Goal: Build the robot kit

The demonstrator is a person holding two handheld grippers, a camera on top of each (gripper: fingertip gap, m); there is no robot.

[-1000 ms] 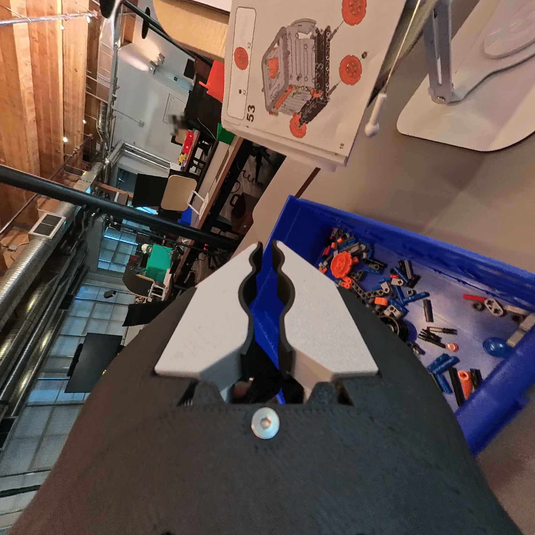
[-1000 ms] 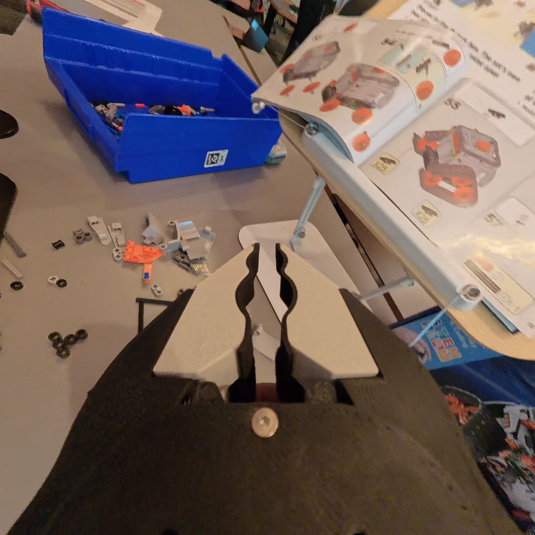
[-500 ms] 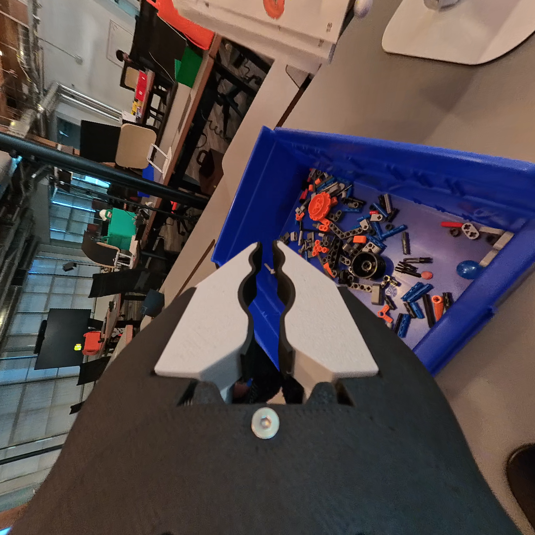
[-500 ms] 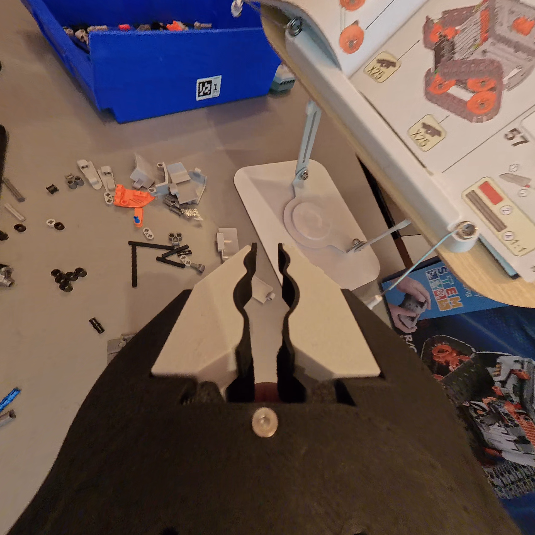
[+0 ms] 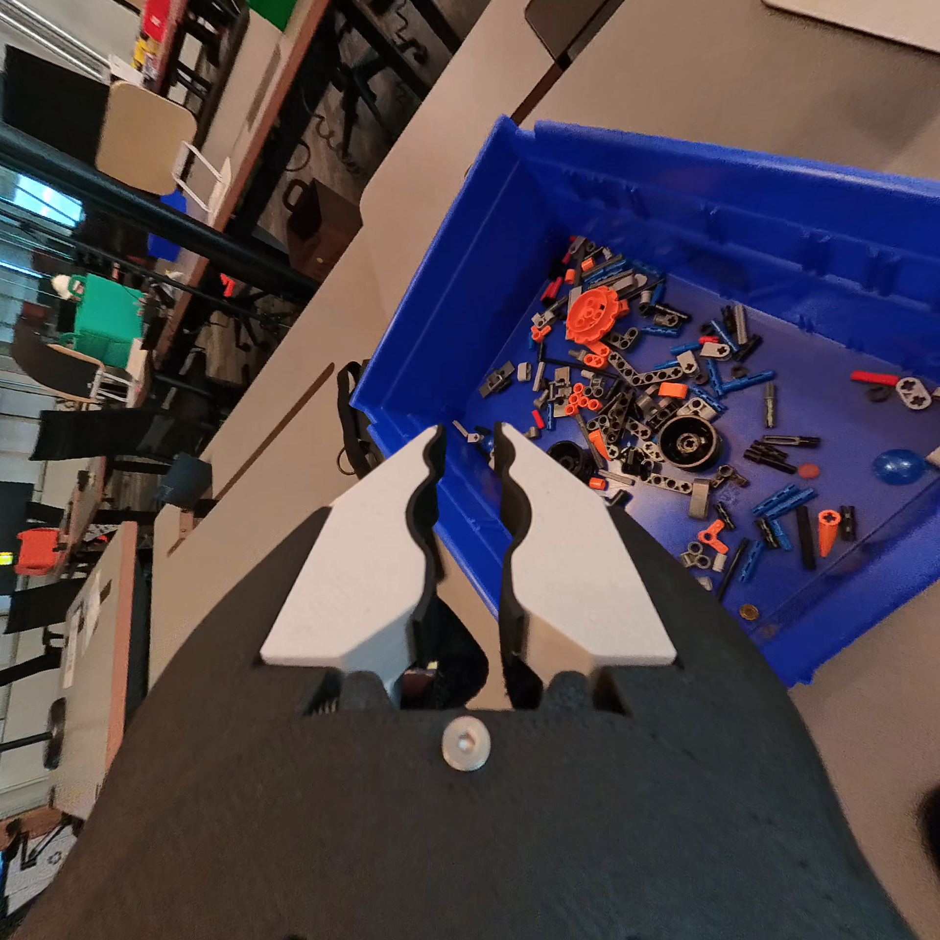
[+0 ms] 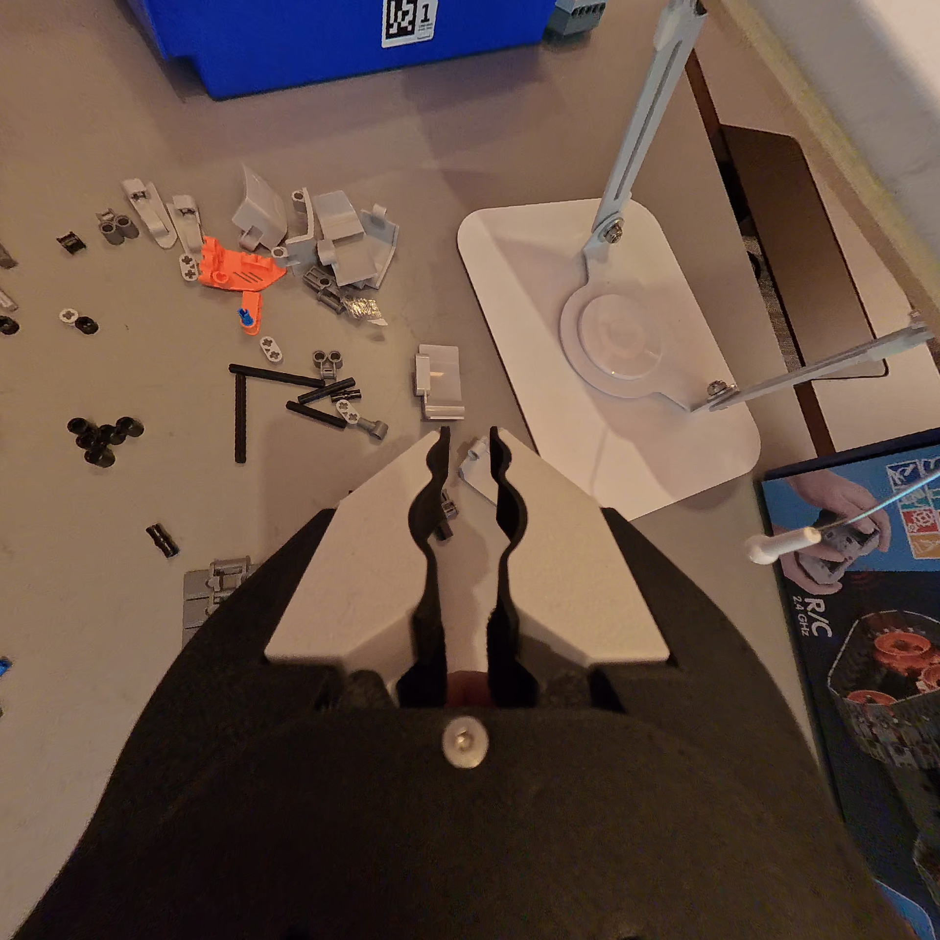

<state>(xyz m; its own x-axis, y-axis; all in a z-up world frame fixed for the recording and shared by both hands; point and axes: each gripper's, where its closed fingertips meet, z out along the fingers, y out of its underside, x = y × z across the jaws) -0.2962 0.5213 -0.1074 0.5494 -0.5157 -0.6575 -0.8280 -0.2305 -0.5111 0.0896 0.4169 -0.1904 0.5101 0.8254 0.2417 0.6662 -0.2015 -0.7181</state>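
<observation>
Grey bench beneath both views, workshop furniture behind. Compared with the earlier frames, the left gripper has been brought down toward the blue plastic bin, and the right gripper lowered over loose grey plastic parts beside the white stand base. Both pairs of fingers are slightly spread, holding nothing. The bin is seen to contain small black, blue and grey connectors, an orange toothed wheel and a black tyre.

Each tool has pale grey wavy-edged fingers, black body, silver screw.
</observation>
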